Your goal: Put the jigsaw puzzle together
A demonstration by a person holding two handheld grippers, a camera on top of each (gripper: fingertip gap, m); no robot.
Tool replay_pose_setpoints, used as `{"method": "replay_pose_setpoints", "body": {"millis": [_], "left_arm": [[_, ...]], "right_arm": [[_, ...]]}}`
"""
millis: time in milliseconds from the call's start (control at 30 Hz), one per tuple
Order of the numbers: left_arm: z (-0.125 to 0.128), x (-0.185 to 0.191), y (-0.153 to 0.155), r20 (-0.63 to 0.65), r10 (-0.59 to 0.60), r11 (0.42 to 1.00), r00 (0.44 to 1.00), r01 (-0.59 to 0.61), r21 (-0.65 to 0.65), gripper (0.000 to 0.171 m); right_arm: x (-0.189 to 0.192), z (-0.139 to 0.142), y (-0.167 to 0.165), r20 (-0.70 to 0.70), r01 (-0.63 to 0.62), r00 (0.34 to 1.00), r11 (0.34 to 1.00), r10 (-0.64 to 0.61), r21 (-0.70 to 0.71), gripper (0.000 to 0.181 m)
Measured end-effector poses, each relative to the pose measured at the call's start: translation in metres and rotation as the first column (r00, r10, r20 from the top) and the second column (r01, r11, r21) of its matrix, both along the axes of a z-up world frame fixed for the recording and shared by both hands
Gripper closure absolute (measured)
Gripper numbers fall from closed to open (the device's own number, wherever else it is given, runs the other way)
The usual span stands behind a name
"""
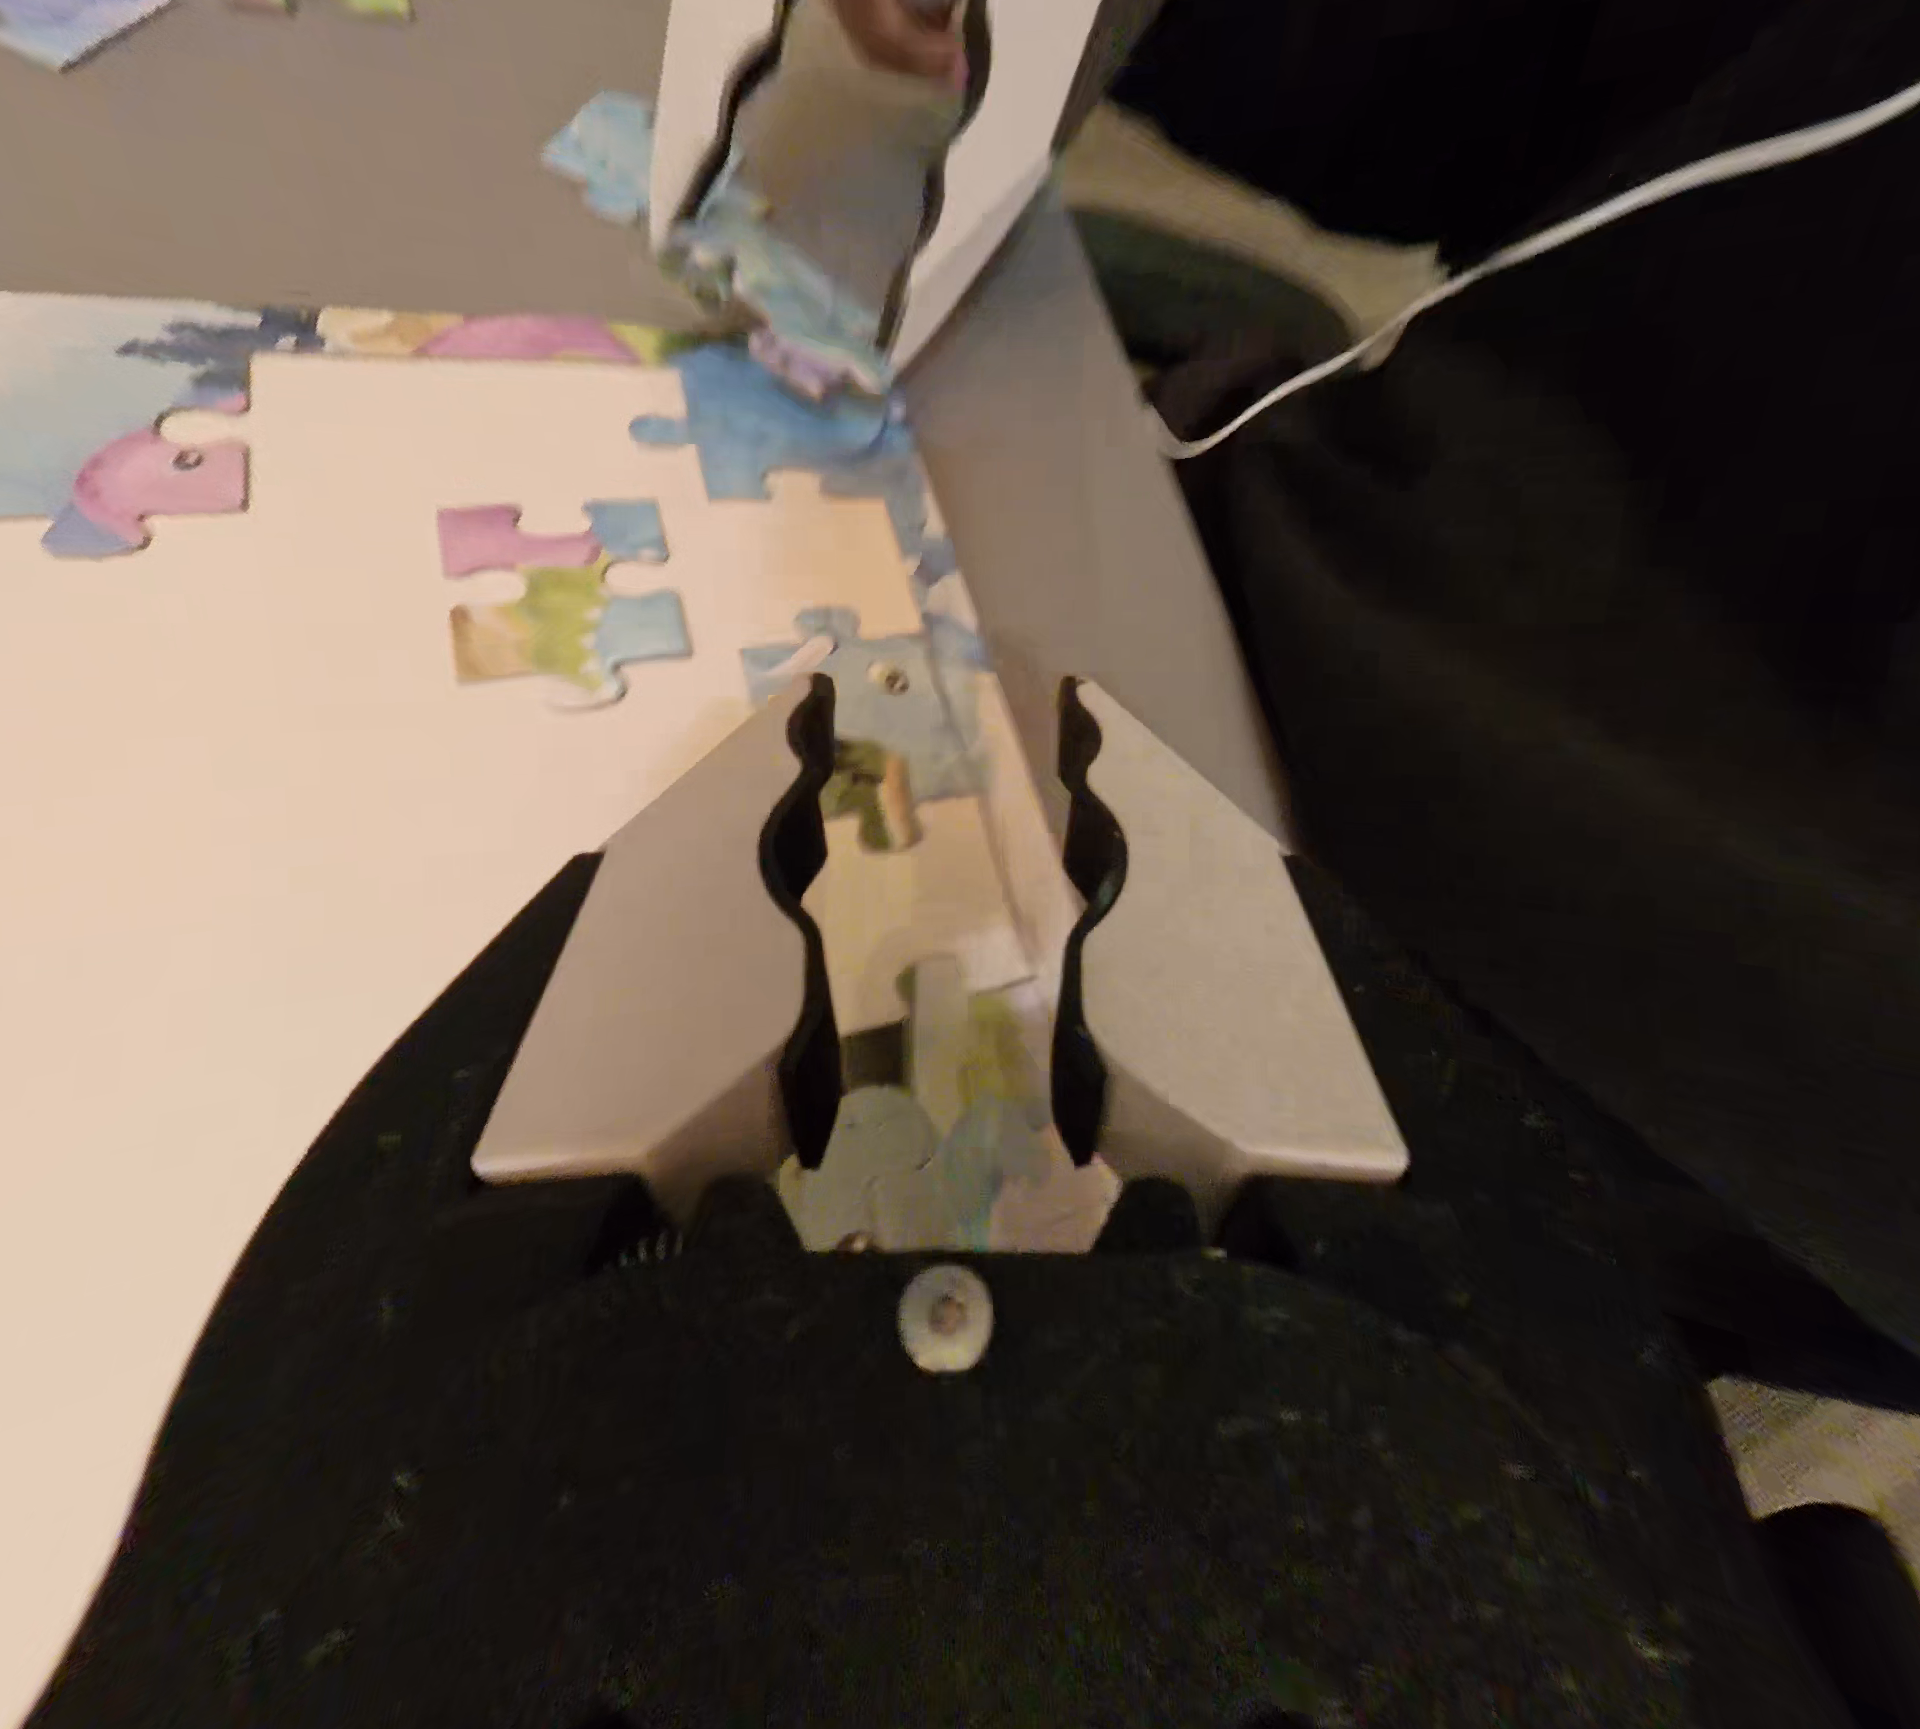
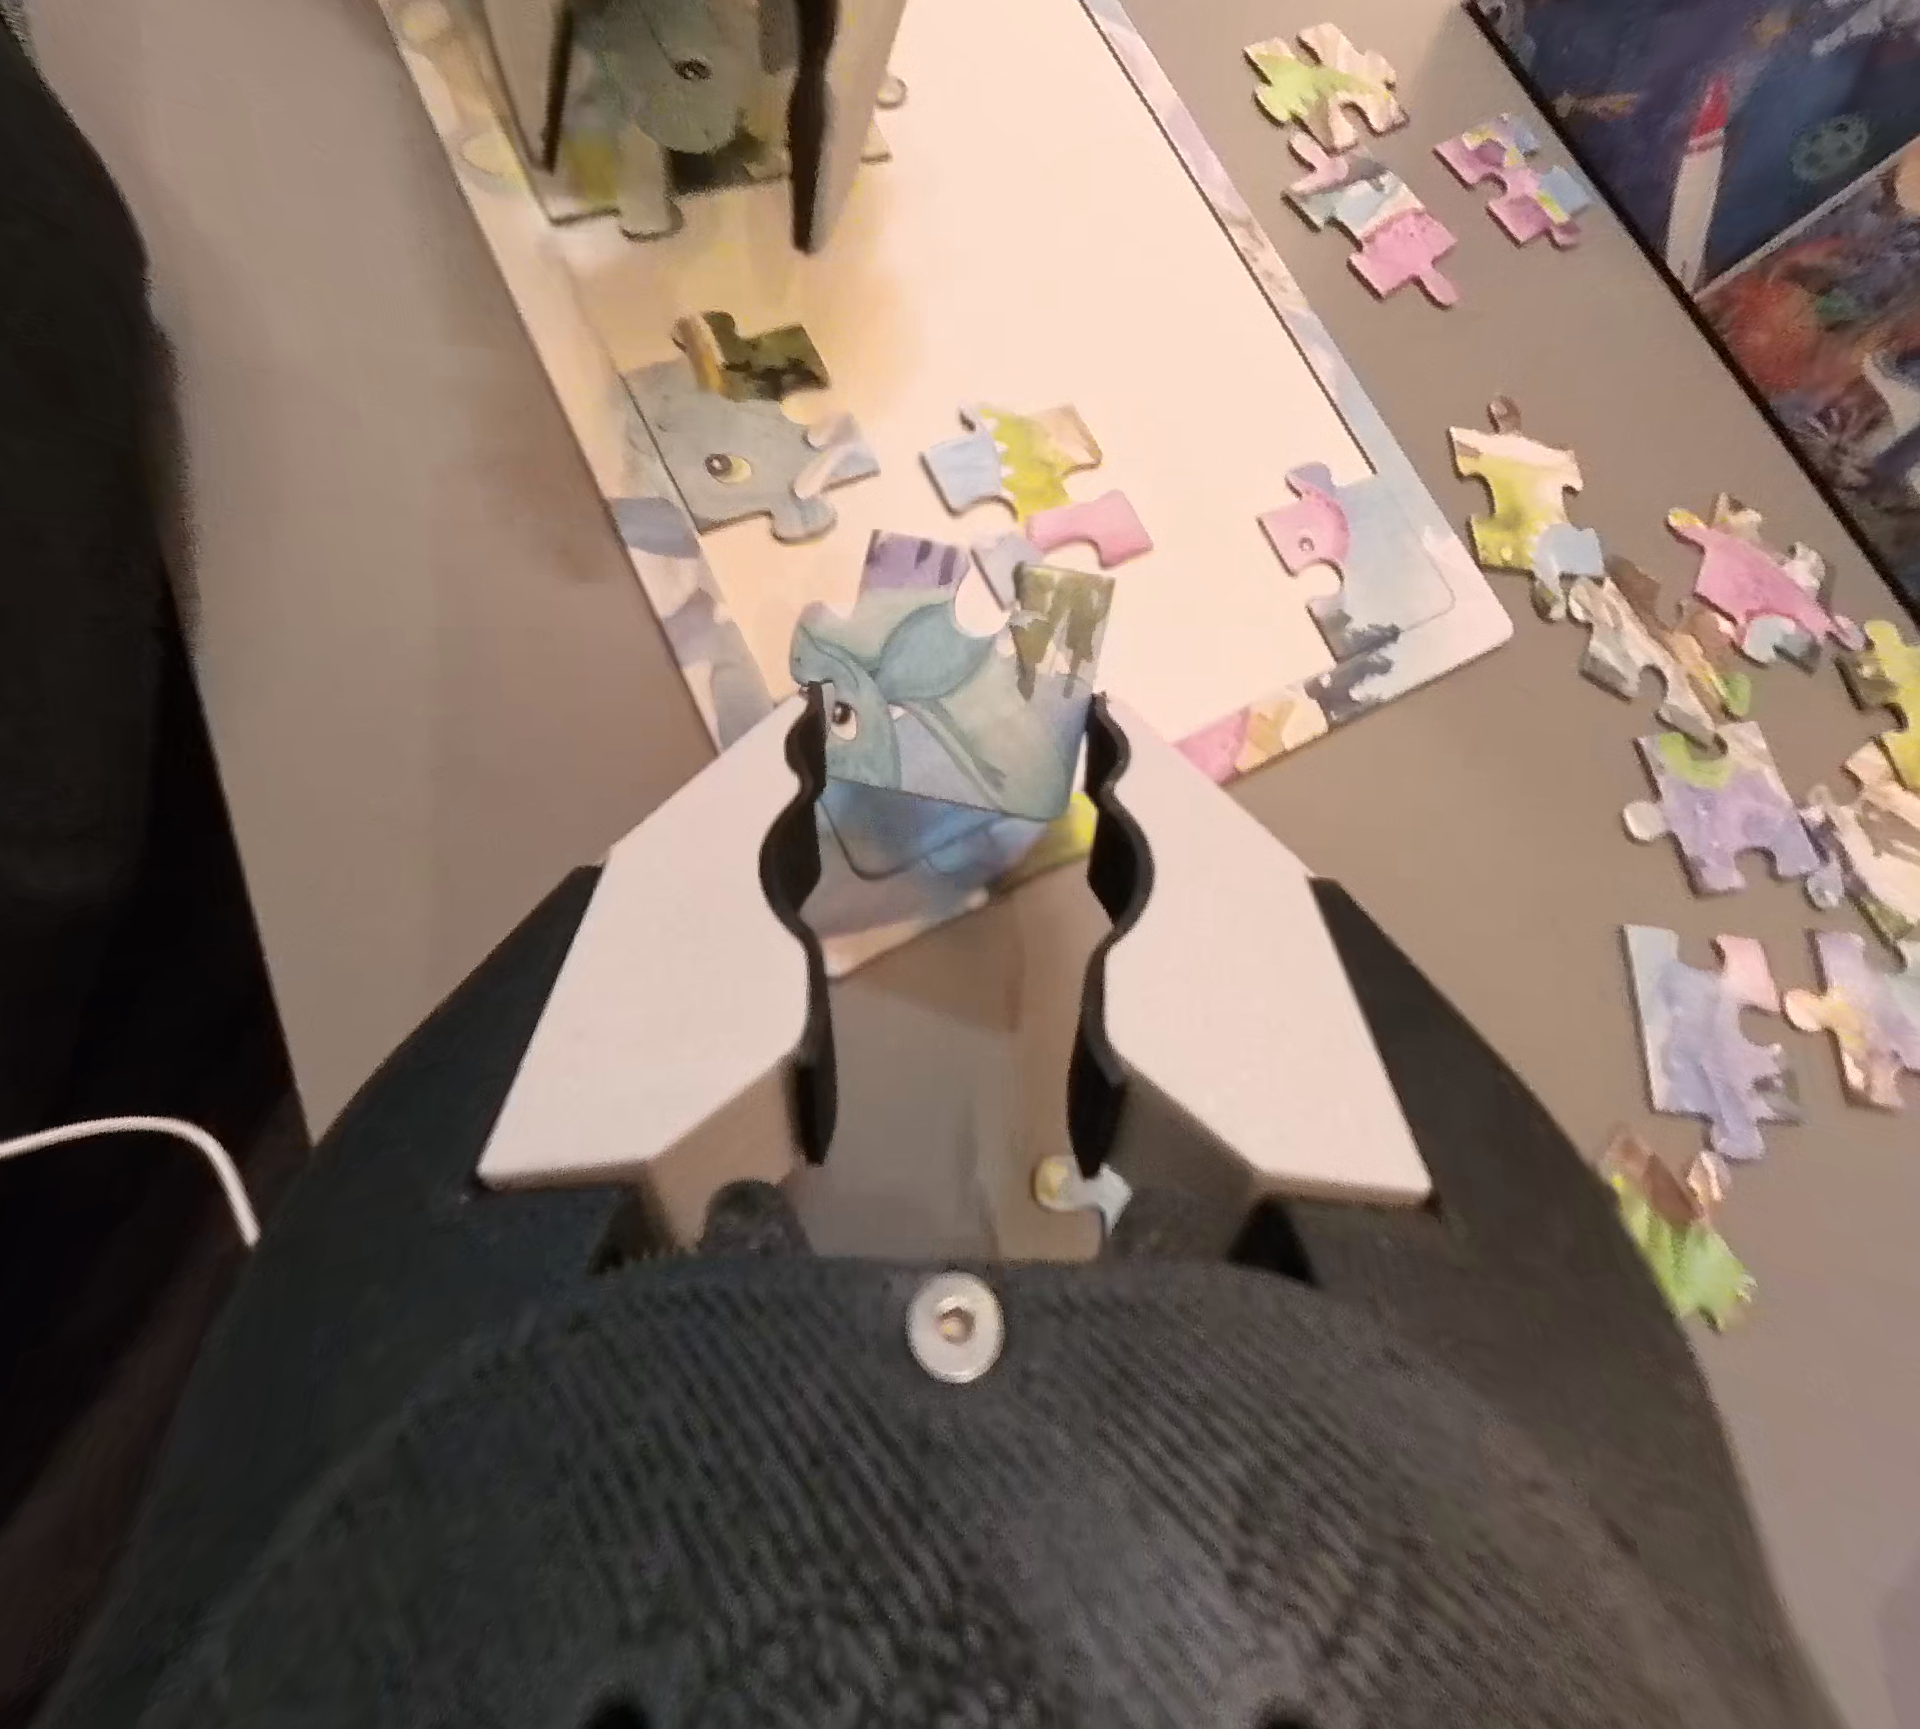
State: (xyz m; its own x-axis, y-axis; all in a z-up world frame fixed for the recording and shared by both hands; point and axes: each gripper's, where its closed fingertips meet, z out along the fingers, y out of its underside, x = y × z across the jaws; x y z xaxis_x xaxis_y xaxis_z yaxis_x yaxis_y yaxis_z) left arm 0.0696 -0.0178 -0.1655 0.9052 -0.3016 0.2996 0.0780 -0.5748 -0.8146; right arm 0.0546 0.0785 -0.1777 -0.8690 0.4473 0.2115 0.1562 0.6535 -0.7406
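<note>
Two hand-held grippers are seen over a grey desk point(image 2: 1403, 848) on which a puzzle tray point(image 2: 1039, 277) lies. The right hand-held gripper point(image 2: 951, 718) is clamped on a blue piece point(image 2: 935, 713) with a cartoon face, which is held tilted above the near end of the tray. In the left wrist view the same gripper point(image 1: 790, 329) is seen farther off with the blue piece point(image 1: 790, 297) at its tips, over the far right corner of the tray point(image 1: 312, 744).

The left hand-held gripper point(image 1: 945, 692) is held with its jaws apart, and nothing is gripped between them; it hovers low over the tray edge, where a placed piece point(image 1: 904, 744) with blue and green lies under its tips. In the right wrist view it point(image 2: 675, 214) stands at the far end of the tray, and a greenish-blue piece point(image 2: 665, 79) is seen between its fingers; whether that piece is touched cannot be told.

Most of the tray is bare cream board. A blue fish piece point(image 2: 748, 464) is set at its left edge, a pink fish piece point(image 2: 1340, 536) at its right corner, and a small joined cluster point(image 2: 1029, 474) of green, blue and pink lies between them. Many loose pieces point(image 2: 1714, 744) are scattered on the desk to the right of the tray. A dark picture box point(image 2: 1766, 69) is placed at the far right. A white cable point(image 1: 1507, 266) is seen against dark fabric.
</note>
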Motion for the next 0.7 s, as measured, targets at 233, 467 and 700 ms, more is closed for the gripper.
{"method": "replay_pose_setpoints", "body": {"millis": [233, 467, 700], "left_arm": [[0.018, -0.001, 0.015, 0.241, 0.05, 0.991, 0.969, -0.077, 0.106, 0.124], [0.023, -0.008, 0.016, 0.556, 0.078, 0.99, 0.827, -0.128, 0.052, 0.151], [0.018, -0.001, 0.013, 0.551, 0.061, 0.996, 0.832, -0.085, 0.018, 0.171]], "right_arm": [[0.013, 0.008, -0.048, -0.033, -0.177, 0.984, 0.984, 0.177, 0.002, 0.132], [0.016, 0.012, -0.08, -0.119, -0.281, 0.949, 0.955, 0.291, 0.091, 0.133], [0.013, 0.009, -0.066, -0.128, -0.248, 0.958, 0.965, 0.258, 0.09, 0.136]]}}
